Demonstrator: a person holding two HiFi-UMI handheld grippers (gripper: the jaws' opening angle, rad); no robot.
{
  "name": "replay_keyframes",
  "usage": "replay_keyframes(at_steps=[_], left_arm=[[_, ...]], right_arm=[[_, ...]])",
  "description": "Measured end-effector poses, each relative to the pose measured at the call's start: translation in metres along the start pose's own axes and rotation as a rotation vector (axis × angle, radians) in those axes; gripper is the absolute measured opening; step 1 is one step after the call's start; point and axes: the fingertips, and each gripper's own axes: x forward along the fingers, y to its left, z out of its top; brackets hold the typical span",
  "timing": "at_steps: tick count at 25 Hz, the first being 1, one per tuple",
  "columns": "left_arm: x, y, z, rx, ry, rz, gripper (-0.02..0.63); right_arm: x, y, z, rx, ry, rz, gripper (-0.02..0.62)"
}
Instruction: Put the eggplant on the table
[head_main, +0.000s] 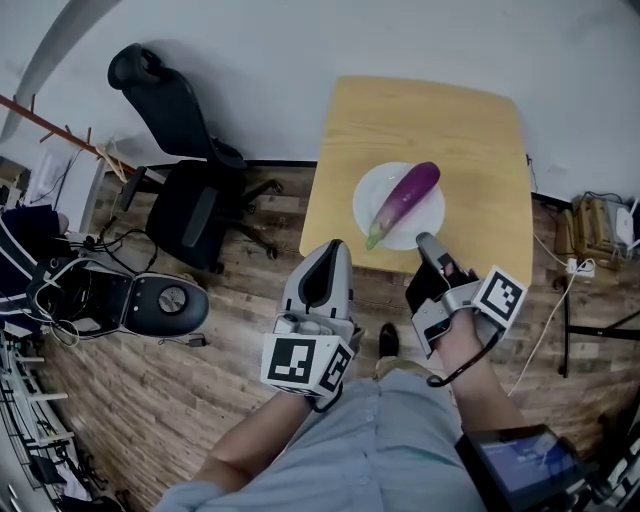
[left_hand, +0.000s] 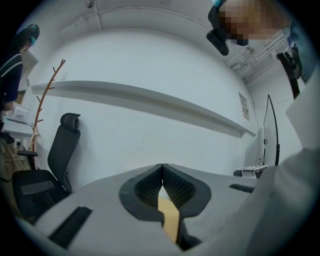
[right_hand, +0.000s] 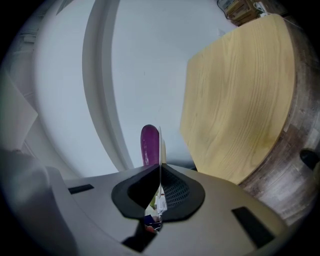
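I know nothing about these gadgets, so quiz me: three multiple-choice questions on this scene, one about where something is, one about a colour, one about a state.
1. Where does the eggplant lie?
A. on the floor
B. on the white plate
C. on the chair

2. What colour is the eggplant?
A. purple
B. yellow
C. orange

3. How do the jaws of the left gripper stand?
A. wide apart
B. closed on the eggplant
C. together, with nothing between them

Answers:
1. B, because the eggplant rests on the plate, which sits on the table.
2. A, because its skin is purple, with a green stem end.
3. C, because the left gripper view shows its jaws meeting, empty.
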Motion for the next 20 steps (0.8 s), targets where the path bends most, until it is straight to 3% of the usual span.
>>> replay_keyframes(at_steps=[12,20], left_arm=[[0.040,-0.006,0.007,-0.008,-0.027,0.013,0.006],[0.048,0.012,0.010,-0.007,-0.020,0.021,0.006]], right_arm=[[0.023,0.004,0.035,-0.020,0.023,0.003,0.008],[0.045,0.002,0.037,-0.013,0.018,-0.008,0.008]])
